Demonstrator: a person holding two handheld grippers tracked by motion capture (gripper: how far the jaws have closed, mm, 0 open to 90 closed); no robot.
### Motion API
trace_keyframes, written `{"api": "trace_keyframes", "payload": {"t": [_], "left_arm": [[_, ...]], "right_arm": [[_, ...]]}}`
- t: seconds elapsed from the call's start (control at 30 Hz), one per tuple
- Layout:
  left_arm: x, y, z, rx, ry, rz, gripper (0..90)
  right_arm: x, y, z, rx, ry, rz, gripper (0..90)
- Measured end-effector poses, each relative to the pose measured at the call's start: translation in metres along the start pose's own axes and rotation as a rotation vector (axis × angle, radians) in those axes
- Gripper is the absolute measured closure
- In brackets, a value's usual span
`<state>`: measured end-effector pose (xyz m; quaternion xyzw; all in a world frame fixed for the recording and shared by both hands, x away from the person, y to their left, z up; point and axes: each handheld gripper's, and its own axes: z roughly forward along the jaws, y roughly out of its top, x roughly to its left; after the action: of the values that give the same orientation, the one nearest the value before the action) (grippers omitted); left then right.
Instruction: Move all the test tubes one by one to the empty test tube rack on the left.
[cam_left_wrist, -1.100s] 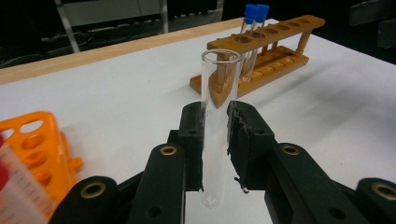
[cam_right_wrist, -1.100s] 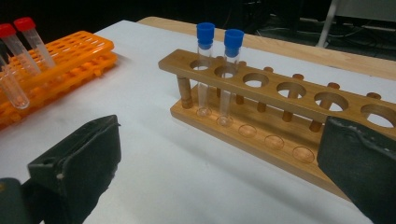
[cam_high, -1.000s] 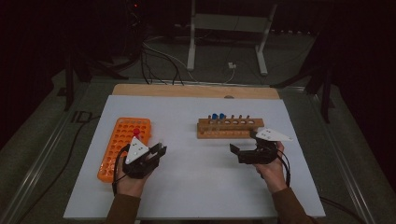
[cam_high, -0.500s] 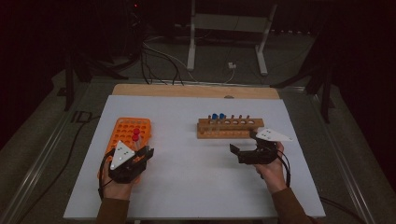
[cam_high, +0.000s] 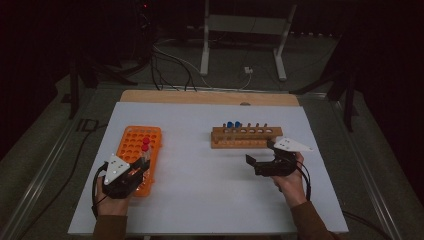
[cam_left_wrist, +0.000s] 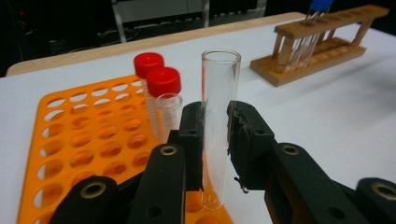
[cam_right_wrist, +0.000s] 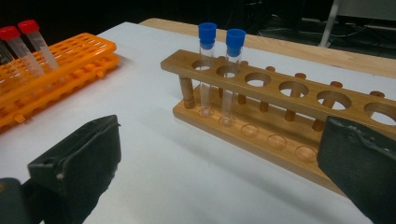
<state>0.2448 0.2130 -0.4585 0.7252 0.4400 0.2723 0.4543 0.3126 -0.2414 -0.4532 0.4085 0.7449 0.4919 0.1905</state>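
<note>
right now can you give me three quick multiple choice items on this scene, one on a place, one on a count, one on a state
1. Where is the clear uncapped glass tube?
A. in the wooden rack
B. between the left gripper's jaws, over the orange plastic rack
C. flat on the table

2. How many blue-capped tubes stand in the wooden rack?
A. two
B. four
C. none

3. How do the right gripper's jaws stand?
A. shut on a tube
B. shut on nothing
C. open, nothing between them

Key: 1 B, the left gripper clamps it above the orange plastic rack. 2 A, two blue-capped tubes at one end. 3 C, the right gripper shows a wide gap.
</note>
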Motion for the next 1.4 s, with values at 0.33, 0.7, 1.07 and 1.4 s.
{"api": "trace_keyframes", "payload": {"t": [0.33,0.7,1.07,1.4], "left_arm": [[0.009,-0.006,0.0,0.005,0.026,-0.017,75.4],[0.006,-0.014,0.015,0.148,0.036,0.017,75.8],[0.007,-0.014,0.015,0.182,0.036,0.007,76.2],[0.006,-0.017,0.017,0.223,0.038,0.02,76.1]], "right_arm": [[0.0,0.0,-0.001,-0.003,0.002,-0.001,0.0],[0.0,0.0,-0.001,-0.002,0.005,-0.004,0.0],[0.001,0.0,-0.001,-0.001,0.01,-0.007,0.0],[0.002,0.0,-0.001,-0.001,0.014,-0.006,0.0]]}}
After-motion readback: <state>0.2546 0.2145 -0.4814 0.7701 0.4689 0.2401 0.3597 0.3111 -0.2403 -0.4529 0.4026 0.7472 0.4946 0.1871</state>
